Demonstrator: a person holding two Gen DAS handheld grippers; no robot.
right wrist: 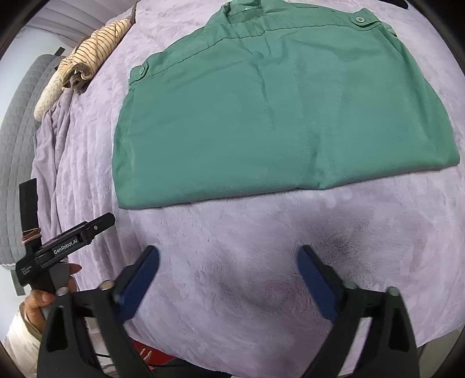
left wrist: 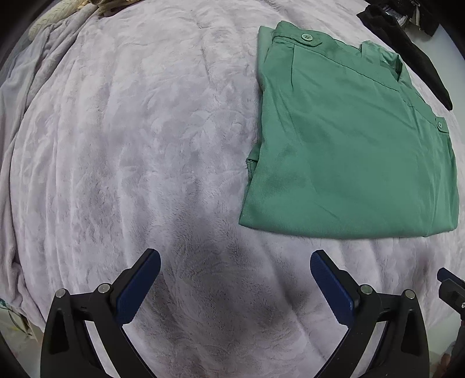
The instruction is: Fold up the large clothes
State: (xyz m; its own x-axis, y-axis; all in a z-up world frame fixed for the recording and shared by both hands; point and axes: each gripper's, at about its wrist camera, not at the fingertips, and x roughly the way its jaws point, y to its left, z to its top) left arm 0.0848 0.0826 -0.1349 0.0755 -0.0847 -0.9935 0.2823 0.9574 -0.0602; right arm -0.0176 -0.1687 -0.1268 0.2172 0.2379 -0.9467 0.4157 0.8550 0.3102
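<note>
Left tool (left wrist: pixel 235 261) and right tool (right wrist: pixel 228 257): both wide, empty, below the folded green garment (right wrist: pixel 261 110) lying flat on the bed (right wrist: pixel 261 261), apparently finished.

In the left wrist view the folded shirt (left wrist: pixel 348 139) lies flat on the blanket (left wrist: pixel 145 145) in the upper right of the frame, a bundle of cloth (left wrist: pixel 58 17) at the upper left edge. In the right wrist view the shirt fills the upper centre, the left gripper (right wrist: pixel 72 241) at lower left
</note>
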